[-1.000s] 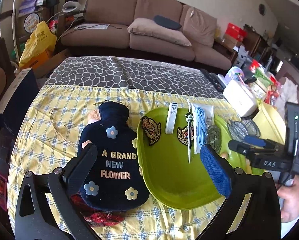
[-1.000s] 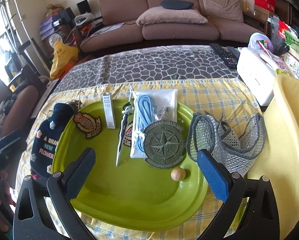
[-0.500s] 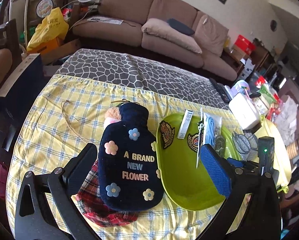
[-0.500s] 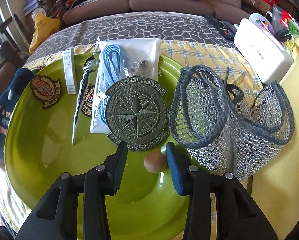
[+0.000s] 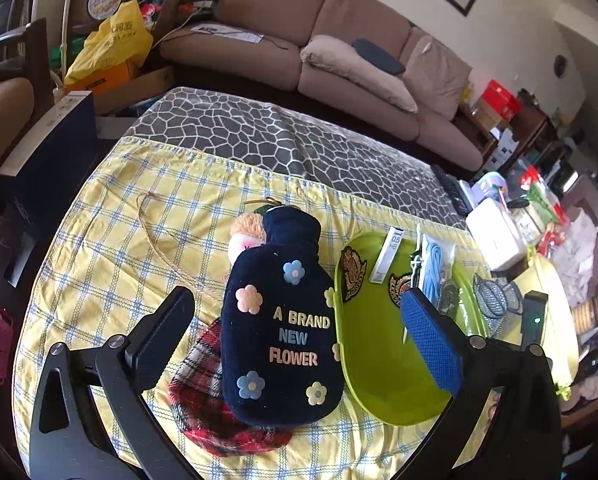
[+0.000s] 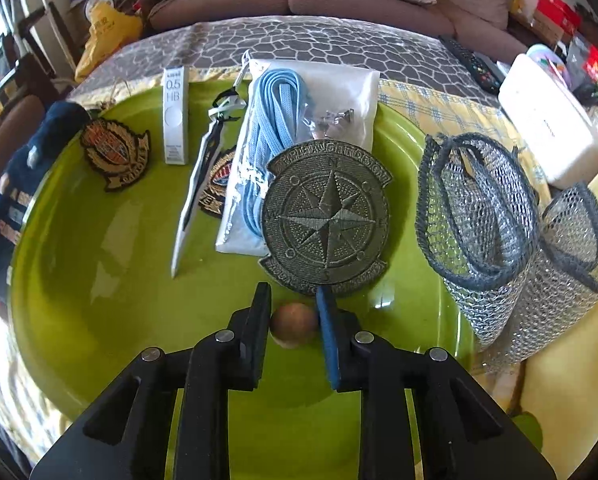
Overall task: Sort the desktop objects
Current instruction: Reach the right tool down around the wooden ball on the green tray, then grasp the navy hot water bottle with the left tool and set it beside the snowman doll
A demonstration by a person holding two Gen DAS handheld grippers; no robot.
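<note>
The green tray [image 6: 99,280] sits on the yellow checked cloth [image 5: 139,208], and everything else can be placed from it. Near the tray's front edge lies a small brown ball [image 6: 293,324], and the right gripper [image 6: 293,312] is down around it: one black finger [image 6: 259,320] touches its left side, the blue-padded one [image 6: 329,328] sits just at its right. The jaws are narrow, closed to about the ball's width; whether both pads truly press on it I cannot tell.

Just behind the ball, toward the tray's middle, lies a round green compass patch [image 6: 326,220], overlapping a clear packet of light-blue cord [image 6: 275,136]. Left of that packet a slim white blade-shaped piece [image 6: 203,172] lies over a small crest patch [image 6: 217,192]. Further left, at the tray's back rim, stands a white lead case [image 6: 175,120] marked 0.5 HB, and beside it a gold crest patch [image 6: 115,154]. Just off the tray's right edge stand two grey mesh pouches [image 6: 495,220], upright and open, with a white box [image 6: 551,120] beyond them.

Against the tray's left rim lies a navy hot-water-bottle cover [image 5: 283,320] lettered A BRAND NEW FLOWER, resting on a red plaid cloth [image 5: 215,412]. The left gripper [image 5: 299,340] hangs above that cover, jaws wide apart, holding nothing.
</note>
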